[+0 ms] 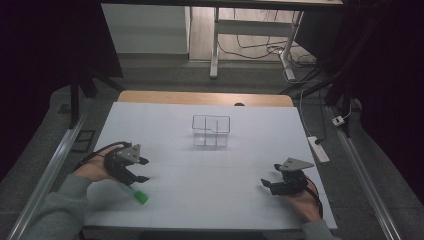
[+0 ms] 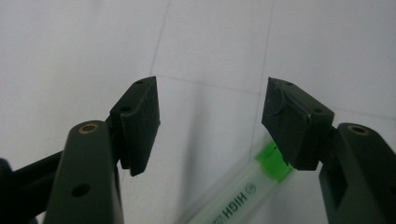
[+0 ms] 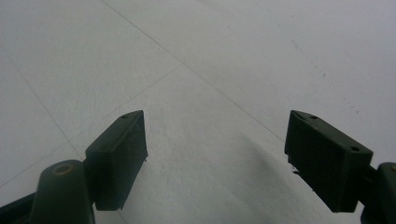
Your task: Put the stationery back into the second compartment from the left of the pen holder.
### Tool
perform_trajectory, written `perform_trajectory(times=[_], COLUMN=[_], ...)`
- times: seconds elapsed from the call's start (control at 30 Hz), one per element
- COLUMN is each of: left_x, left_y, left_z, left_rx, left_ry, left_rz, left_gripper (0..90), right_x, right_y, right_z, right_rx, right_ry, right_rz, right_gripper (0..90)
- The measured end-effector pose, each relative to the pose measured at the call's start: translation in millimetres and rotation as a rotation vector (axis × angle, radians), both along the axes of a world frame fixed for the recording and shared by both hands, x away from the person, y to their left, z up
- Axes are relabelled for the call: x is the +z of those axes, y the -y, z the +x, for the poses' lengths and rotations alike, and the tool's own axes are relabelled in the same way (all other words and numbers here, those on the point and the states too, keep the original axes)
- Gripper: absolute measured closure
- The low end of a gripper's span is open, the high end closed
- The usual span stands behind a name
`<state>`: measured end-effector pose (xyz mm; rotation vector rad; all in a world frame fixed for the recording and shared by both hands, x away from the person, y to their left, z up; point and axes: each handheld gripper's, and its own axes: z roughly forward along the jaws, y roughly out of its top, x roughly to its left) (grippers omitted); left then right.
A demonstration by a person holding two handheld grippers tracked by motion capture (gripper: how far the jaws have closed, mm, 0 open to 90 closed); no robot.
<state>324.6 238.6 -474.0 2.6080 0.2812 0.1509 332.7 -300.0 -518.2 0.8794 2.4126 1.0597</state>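
Left gripper [image 1: 141, 170]: low over bench [image 1: 200, 200], jaws spread, empty | marker [image 2: 238, 196]: flat, beneath jaws, green cap apparently by one jaw | right gripper [image 1: 267, 184]: low, jaws spread, empty

Dim room, dark sides. White-covered counter [image 1: 200, 200] with wooden far edge. Behind: grey floor [image 1: 165, 75], white desk legs [image 1: 215, 45], loose cables [image 1: 260, 50], power strip [image 1: 318, 149] at right.
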Motion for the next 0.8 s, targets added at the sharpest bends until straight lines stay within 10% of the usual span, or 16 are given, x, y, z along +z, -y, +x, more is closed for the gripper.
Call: perform_trajectory(times=[0.8], left_x=[-24.2], left_y=[7.0], left_z=[-22.1], left_rx=[-0.168], left_ry=[-0.097], left_rz=[0.11], left_gripper=[35.6], right_x=[-1.4], right_y=[2.1], right_z=[-3.3], right_rx=[-0.006], right_ry=[-0.006], right_rz=[-0.007], right_gripper=[21.2])
